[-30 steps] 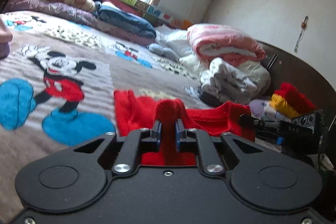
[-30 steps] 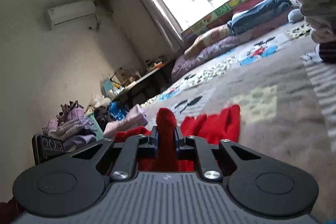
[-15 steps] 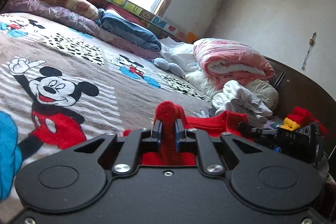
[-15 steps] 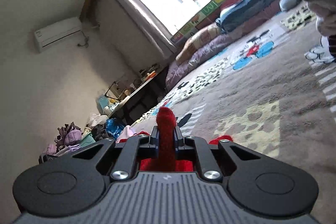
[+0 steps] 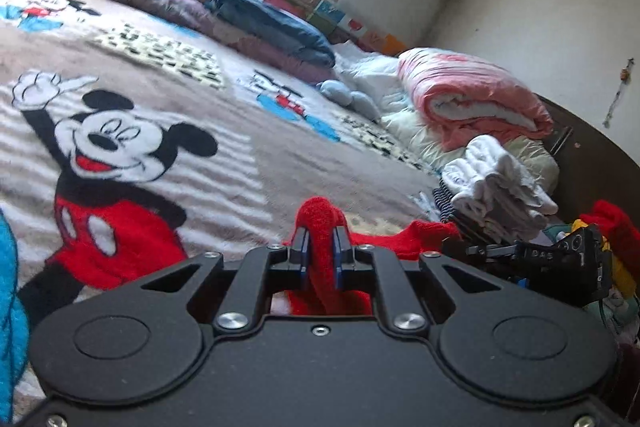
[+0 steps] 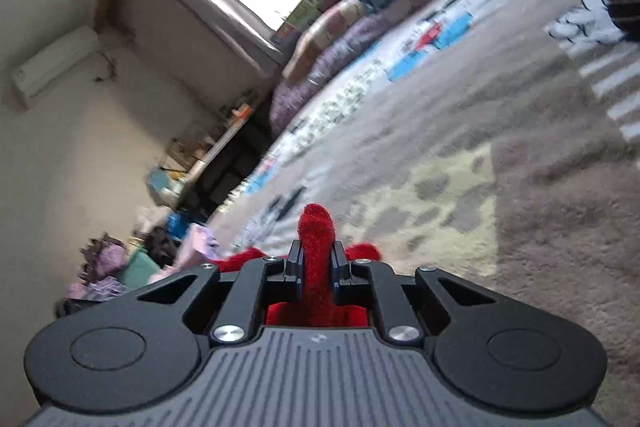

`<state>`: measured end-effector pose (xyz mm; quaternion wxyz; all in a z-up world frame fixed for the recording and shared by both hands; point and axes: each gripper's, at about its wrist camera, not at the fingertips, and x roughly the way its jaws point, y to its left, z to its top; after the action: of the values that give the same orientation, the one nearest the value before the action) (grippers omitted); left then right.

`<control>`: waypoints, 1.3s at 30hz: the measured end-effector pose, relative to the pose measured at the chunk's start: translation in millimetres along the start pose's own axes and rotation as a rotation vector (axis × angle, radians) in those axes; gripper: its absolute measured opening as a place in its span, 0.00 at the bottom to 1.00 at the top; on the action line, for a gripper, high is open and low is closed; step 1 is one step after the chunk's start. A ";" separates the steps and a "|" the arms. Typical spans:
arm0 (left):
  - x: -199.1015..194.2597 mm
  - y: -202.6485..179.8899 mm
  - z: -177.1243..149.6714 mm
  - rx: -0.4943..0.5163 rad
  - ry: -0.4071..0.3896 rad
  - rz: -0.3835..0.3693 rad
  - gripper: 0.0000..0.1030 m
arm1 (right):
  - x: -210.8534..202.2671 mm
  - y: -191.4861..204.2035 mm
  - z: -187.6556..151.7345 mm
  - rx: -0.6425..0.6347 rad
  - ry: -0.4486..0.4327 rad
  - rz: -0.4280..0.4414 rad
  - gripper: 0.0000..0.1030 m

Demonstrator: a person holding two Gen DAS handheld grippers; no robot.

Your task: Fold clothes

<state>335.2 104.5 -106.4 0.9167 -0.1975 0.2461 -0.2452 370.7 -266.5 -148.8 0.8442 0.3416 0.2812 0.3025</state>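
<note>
Your left gripper (image 5: pixel 321 242) is pinched tight on a bunched fold of the red fleece garment (image 5: pixel 416 237), which trails to the right over the grey cartoon-mouse blanket (image 5: pixel 224 155) covering the bed. Your right gripper (image 6: pixel 317 254) is likewise clamped on a fold of the same garment (image 6: pixel 316 231), held low over that blanket (image 6: pixel 520 187).

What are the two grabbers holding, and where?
Both the left gripper and right gripper pinch a bunched fold of the red garment; which edge cannot be told.
</note>
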 end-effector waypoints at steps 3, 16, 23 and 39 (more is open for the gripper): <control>6.2 -1.6 -2.0 0.009 0.031 0.049 0.09 | 3.2 1.6 -1.8 -0.013 -0.002 -0.036 0.23; -53.3 -61.8 -7.4 0.262 -0.067 0.026 0.35 | -30.3 93.4 -60.9 -0.552 0.042 -0.112 0.42; -43.8 -92.5 -43.3 0.488 0.061 0.021 0.44 | -35.2 132.5 -94.5 -0.810 0.083 -0.170 0.42; -28.7 -83.6 -32.5 0.528 0.075 0.059 0.48 | -17.6 119.5 -61.0 -0.771 0.106 -0.163 0.51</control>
<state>266.1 45.4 -81.9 0.9334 0.0649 0.2133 -0.2811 279.5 -184.4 -92.0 0.9161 -0.0398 0.2164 0.3353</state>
